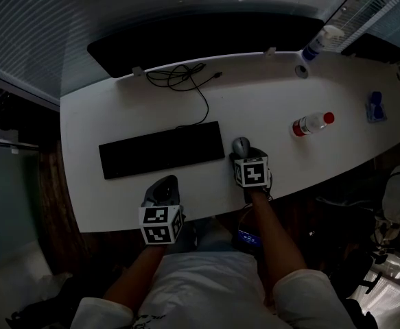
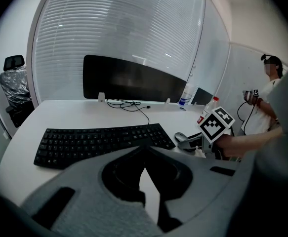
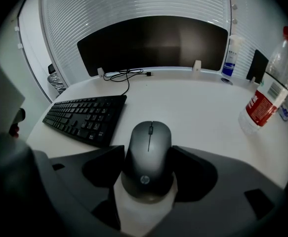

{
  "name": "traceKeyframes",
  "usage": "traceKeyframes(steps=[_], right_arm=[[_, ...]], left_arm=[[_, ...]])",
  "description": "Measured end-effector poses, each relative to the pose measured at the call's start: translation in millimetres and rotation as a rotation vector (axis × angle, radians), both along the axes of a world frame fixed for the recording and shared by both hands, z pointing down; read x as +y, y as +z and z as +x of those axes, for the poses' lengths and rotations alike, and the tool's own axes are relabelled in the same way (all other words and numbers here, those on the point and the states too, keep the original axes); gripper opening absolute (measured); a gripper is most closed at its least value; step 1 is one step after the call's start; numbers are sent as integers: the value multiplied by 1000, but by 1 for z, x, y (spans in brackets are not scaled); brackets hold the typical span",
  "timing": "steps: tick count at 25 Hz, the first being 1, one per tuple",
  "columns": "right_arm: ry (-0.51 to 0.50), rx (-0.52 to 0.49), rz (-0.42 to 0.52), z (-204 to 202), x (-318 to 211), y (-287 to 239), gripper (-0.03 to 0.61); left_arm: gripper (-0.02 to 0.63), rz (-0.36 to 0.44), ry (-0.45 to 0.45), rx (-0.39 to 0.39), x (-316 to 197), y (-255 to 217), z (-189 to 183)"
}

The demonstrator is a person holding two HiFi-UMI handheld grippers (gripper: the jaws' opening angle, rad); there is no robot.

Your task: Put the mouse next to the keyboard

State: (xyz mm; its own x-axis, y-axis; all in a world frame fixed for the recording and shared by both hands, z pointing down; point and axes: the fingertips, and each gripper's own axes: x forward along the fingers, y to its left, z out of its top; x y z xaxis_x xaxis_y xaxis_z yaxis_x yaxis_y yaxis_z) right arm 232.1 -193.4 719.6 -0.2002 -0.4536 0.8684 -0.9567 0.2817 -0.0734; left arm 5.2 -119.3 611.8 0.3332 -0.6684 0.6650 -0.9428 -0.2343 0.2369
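Mouse point(image 3: 148, 157): grey, wheel pointing away from the person, set flat on the white desk point(image 1: 254, 108) just beside the right end of the keyboard point(image 1: 162, 149), a narrow strip of desk showing between the two. Right gripper point(image 3: 147, 164): jaws are closed against the mouse's two flanks, its rear half lying between them. Left gripper point(image 2: 144, 157): jaw tips are brought together with nothing between them; it is held low over the desk's front edge, in front of the keyboard and apart from it. Keyboard: black, full-width, laid roughly parallel to the front edge. Cable point(image 1: 186, 81): black, loosely coiled behind the keyboard, one strand running to the keyboard's rear edge. Monitor point(image 1: 206, 40): dark, wide, placed along the back of the desk. Water bottle point(image 1: 311, 124): clear, red label and red cap, lying on its side well to the right of the mouse. Spray bottle point(image 1: 321, 43): placed at the rear right of the desk.
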Motion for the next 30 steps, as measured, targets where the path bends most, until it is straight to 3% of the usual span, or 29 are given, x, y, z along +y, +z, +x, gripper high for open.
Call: traceKeyframes(steps=[15, 26, 28, 30], right_arm=[[2, -8, 26, 1, 2, -19, 294], [-2, -47, 115, -22, 21, -89, 291], [-4, -50, 131, -30, 29, -102, 259], [1, -48, 156, -38, 37, -116, 166]], left_arm=[[6, 15, -6, -4, 7, -7, -1], [6, 51, -59, 7, 29, -37, -31], [6, 60, -74, 11, 35, -44, -39], [5, 67, -87, 17, 41, -50, -44]])
